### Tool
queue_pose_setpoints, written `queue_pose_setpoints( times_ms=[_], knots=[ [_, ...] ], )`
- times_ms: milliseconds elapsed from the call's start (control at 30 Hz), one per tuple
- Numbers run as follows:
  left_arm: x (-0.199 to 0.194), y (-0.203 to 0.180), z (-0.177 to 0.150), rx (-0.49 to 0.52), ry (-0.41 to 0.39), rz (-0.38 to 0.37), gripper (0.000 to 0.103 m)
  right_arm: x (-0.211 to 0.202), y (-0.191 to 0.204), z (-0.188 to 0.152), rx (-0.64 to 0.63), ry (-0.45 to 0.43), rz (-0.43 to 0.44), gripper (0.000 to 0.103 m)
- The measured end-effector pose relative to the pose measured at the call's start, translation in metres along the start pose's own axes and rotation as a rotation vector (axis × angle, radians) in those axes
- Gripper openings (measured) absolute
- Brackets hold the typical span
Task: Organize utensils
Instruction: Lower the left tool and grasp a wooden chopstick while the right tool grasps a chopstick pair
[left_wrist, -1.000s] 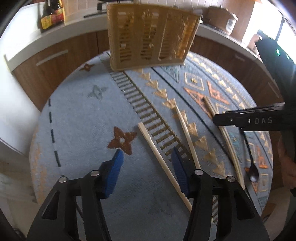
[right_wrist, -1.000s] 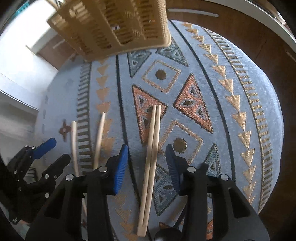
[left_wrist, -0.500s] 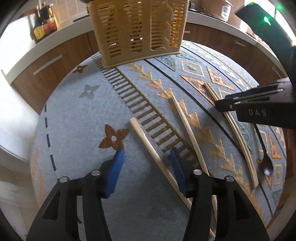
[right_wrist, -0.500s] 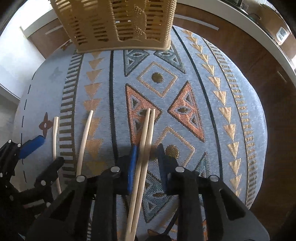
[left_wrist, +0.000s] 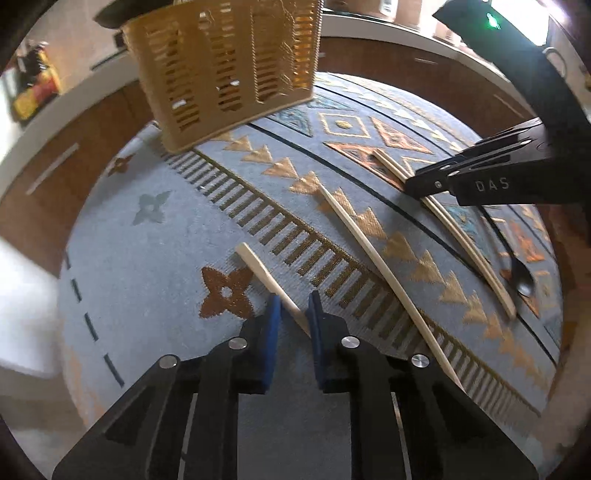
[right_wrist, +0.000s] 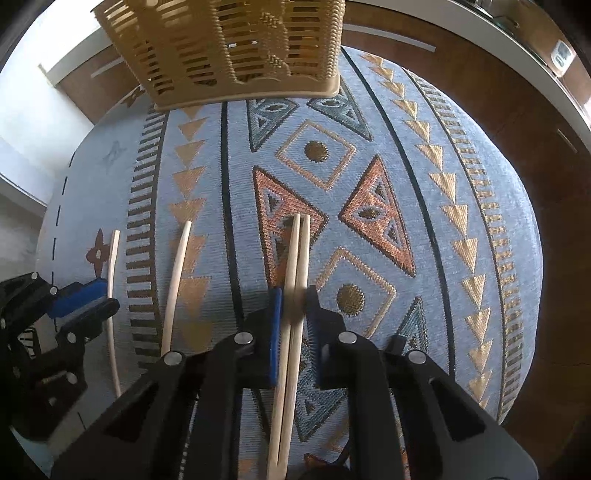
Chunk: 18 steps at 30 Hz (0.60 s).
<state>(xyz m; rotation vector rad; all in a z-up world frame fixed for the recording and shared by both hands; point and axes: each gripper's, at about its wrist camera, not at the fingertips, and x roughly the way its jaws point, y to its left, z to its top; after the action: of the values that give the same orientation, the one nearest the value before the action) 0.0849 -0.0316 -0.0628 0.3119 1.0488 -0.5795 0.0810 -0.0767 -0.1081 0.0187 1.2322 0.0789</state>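
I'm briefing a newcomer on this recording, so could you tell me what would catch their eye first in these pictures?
First, the patterned blue tablecloth, with the slatted tan utensil basket at its far edge. Then the grippers: the right gripper pinches a chopstick pair mid-table, while the left gripper closes around a single chopstick near a brown flower motif.

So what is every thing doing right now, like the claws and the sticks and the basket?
Left claw: closed on the leftmost chopstick.
Right claw: closed on the pair of chopsticks.
Loose chopstick: lying flat on the tablecloth, untouched.
Black spoon: lying on the tablecloth, bowl near the table's edge.
Basket: standing upright; I cannot tell what is inside.
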Motion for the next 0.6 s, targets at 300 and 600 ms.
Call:
queue_pose_setpoints(
  times_ms=[300, 600],
  knots=[
    [-0.001, 0.012, 0.005, -0.016, 0.068, -0.006, 0.012, 0.002, -0.018, 0.013, 0.035, 0.055, 0.059, 0.011],
    [0.006, 0.018, 0.017, -0.086, 0.137, 0.026, 0.024, 0.004, -0.035, 0.036, 0.014, 0.089, 0.088, 0.027]
  ],
)
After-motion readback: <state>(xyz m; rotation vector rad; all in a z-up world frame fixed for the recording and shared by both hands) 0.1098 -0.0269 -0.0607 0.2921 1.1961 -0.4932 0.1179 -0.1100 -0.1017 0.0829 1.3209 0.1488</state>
